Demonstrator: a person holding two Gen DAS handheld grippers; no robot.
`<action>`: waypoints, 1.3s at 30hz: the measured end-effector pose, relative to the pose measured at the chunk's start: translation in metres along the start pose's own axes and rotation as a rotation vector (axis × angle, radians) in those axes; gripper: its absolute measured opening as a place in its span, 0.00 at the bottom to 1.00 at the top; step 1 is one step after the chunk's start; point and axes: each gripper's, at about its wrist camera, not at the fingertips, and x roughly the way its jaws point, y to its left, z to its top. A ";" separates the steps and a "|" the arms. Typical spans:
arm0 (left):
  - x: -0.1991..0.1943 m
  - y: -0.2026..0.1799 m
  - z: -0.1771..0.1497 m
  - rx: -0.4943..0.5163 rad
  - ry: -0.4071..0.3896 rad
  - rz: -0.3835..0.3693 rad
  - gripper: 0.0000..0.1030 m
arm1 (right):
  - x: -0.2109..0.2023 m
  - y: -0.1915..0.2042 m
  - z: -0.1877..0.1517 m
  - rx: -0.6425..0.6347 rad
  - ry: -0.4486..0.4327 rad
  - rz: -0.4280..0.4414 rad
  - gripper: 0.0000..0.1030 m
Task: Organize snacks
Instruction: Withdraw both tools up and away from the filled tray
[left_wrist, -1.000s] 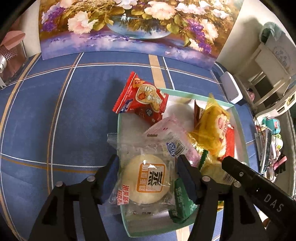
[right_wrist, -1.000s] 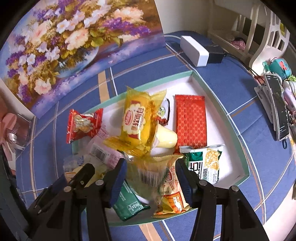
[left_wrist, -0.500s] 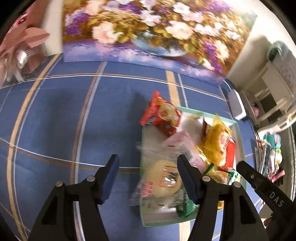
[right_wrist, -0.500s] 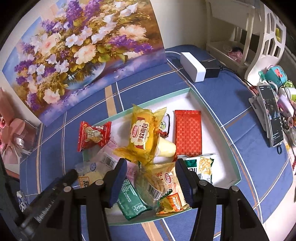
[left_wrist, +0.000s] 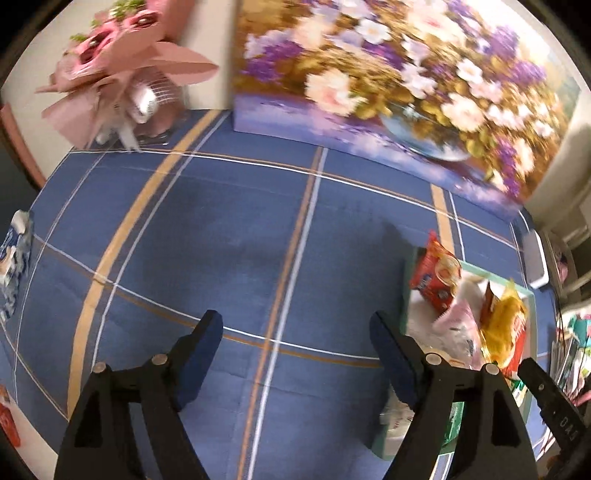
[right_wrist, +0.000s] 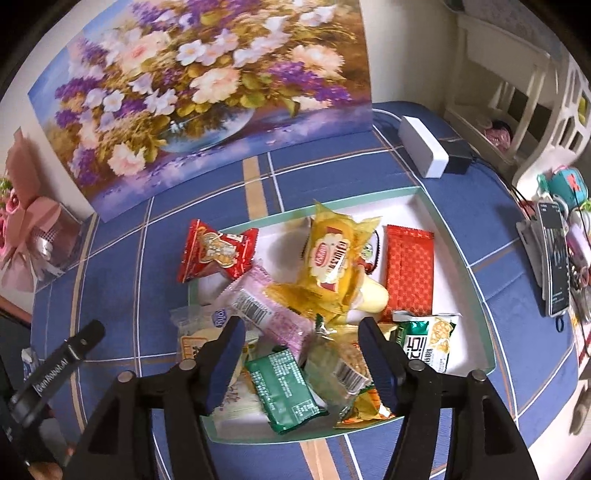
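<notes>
Hovering over bare blue cloth, the left claw (left_wrist: 295, 332) has its jaws opening with nothing between them; only the checked tablecloth (left_wrist: 229, 236) on the desk shows in the gap. Its view is blurred. The tray (left_wrist: 408, 280) of snacks sits off to the right of that claw, with a red snack packet (left_wrist: 436, 277) hanging over its near left corner and a yellow wrapper (left_wrist: 506, 317) deeper in.

The right claw (right_wrist: 299, 328) is above the near end of the tray (right_wrist: 476, 280), its jaws also opening. Their pads press on nothing. Below the gap lie a green packet (right_wrist: 288, 387) and a clear-wrapped pastry (right_wrist: 340, 369) with a barcode, both resting in the tray. A pink wrapper (right_wrist: 269, 314) lies just behind them, touching the left pad's tip in the picture, though I cannot tell if they truly meet. A yellow bun packet (right_wrist: 332, 258) is heaped on top near the middle, a flat red packet (right_wrist: 408, 273) lies beside it on the right, and a green-and-white snack bag (right_wrist: 428, 343) sits near the right finger (right_wrist: 380, 369). A red packet (right_wrist: 214, 251) leans over the tray's far left rim.

A floral painting (right_wrist: 207, 85) stands at the back of the desk, and a white box (right_wrist: 423, 151) lies to its right.
</notes>
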 end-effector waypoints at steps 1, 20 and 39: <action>-0.001 0.003 0.000 -0.004 -0.007 0.012 0.80 | 0.000 0.003 0.000 -0.009 -0.003 0.000 0.73; -0.002 0.013 -0.002 -0.032 -0.040 0.079 0.95 | -0.004 0.013 -0.002 -0.061 -0.065 -0.020 1.00; -0.025 -0.009 -0.032 0.076 -0.067 0.244 0.95 | -0.021 0.016 -0.029 -0.075 -0.111 -0.021 1.00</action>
